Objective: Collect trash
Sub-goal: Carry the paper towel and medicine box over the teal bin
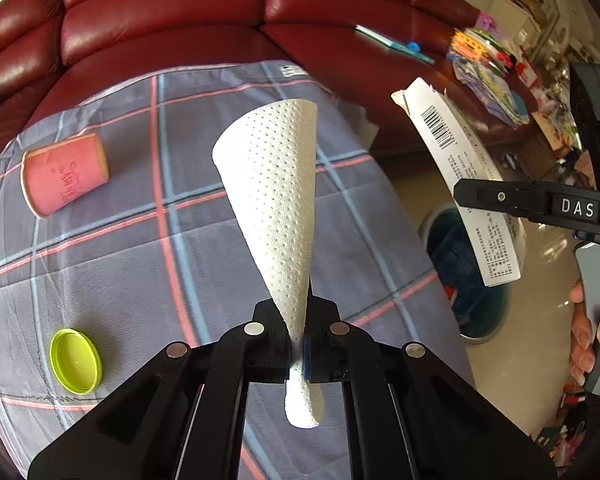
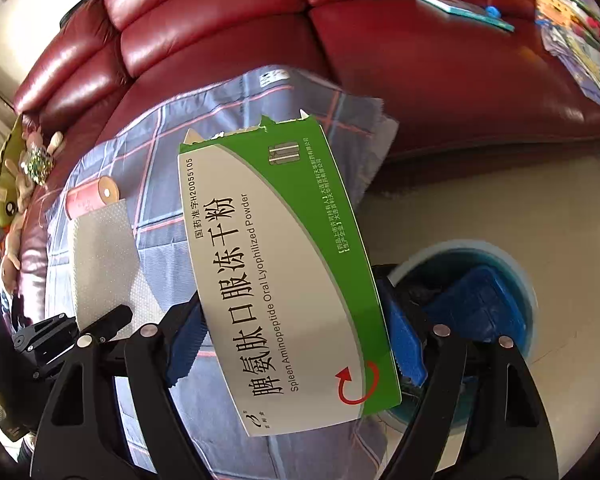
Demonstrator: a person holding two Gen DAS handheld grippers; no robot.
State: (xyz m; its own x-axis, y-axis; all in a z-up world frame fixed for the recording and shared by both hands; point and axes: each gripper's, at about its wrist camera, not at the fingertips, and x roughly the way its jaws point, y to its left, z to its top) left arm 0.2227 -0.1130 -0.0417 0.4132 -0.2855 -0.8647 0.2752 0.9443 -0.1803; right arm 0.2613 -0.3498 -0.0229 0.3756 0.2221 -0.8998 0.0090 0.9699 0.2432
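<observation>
Trash held in both grippers, over a plaid cloth spread on a red leather sofa.

Left gripper: jaws pressed together, pinching a white dotted paper towel near its lower end; towel fanned out upward into a cone, short tail hanging below the pads. Same towel seen at the left of the right wrist view.

Right gripper: jaws spread wide, blue pads on the 2 long edges of a flattened green-and-white medicine box; box upright, tilted, torn flaps on top. From the left wrist view, box's white barcode side visible, a hand on the grey handle.

Still on the cloth: 1 pink paper cup lying on its side, 1 yellow-green lid lying flat, well apart.

Round bin on the pale floor beside the sofa, dark blue item inside; box in front of it in both views.

Far end of the sofa: book, heap of coloured papers.
</observation>
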